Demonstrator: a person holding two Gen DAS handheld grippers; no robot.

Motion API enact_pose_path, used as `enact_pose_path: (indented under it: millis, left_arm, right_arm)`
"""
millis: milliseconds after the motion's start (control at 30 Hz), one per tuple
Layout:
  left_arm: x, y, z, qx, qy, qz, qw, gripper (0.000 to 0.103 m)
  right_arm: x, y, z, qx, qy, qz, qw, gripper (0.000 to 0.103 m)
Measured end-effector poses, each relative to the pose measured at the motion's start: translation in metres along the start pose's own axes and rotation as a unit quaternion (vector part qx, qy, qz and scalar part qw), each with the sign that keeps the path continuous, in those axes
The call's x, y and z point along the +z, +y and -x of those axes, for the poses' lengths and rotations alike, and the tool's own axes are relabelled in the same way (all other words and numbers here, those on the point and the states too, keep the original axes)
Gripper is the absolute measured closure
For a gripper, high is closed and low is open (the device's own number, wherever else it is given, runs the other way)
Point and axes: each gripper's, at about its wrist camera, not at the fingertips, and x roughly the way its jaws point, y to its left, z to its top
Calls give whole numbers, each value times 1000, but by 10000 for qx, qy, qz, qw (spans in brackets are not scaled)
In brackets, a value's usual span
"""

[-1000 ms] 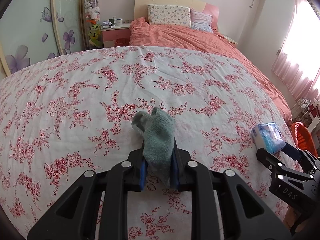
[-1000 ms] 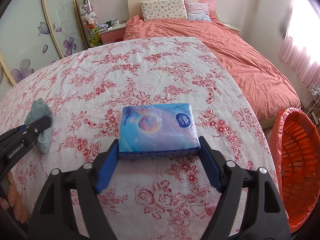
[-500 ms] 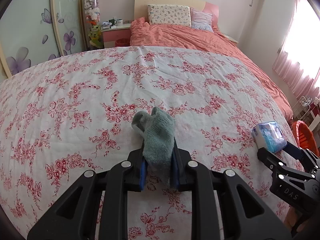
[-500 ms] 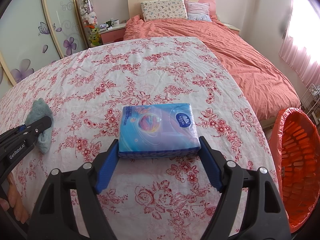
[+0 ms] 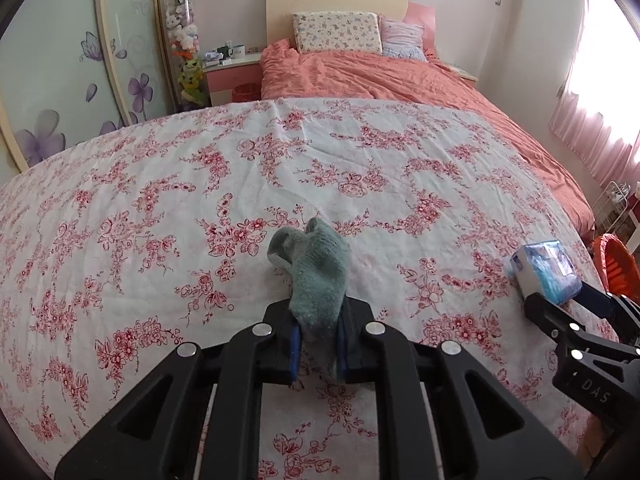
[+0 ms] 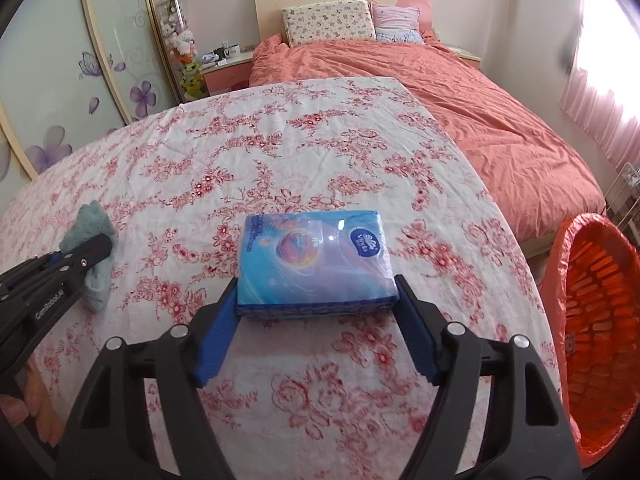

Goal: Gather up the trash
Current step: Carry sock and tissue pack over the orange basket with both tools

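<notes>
My left gripper (image 5: 318, 344) is shut on a grey-green sock (image 5: 316, 268) and holds it just over the flowered bedspread (image 5: 240, 184). The sock also shows in the right wrist view (image 6: 90, 240), at the left. My right gripper (image 6: 316, 312) is shut on a blue tissue pack (image 6: 316, 256), its blue pads pressed against the pack's two sides. The pack also shows in the left wrist view (image 5: 546, 268), at the right, held by the right gripper (image 5: 560, 300). An orange bin with an orange liner (image 6: 600, 320) stands on the floor right of the bed.
The bed runs back to a salmon duvet (image 6: 460, 88) and two pillows (image 6: 328, 22). A pink nightstand (image 5: 232, 76) and a wardrobe with flower doors (image 5: 60, 80) stand at the left. A pink curtain (image 5: 600, 100) hangs at the right.
Almost nothing has changed. Both grippers keep their hold and stay nearly still; the left wrist view has drifted very slightly.
</notes>
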Motion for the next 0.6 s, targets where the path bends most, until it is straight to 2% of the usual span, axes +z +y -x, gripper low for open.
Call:
enact_pose_path:
  millis: [233,600]
  left_arm:
    - [4,-15,34,-120,-347,-151,9992,90]
    - [11,-65,103,-550,-827,-516,9937,90]
  right_arm:
    - [-2,-14,44,-38,-363,-114,9993,31]
    - [-11,-40,136,-153,-1013,-205,9945,31]
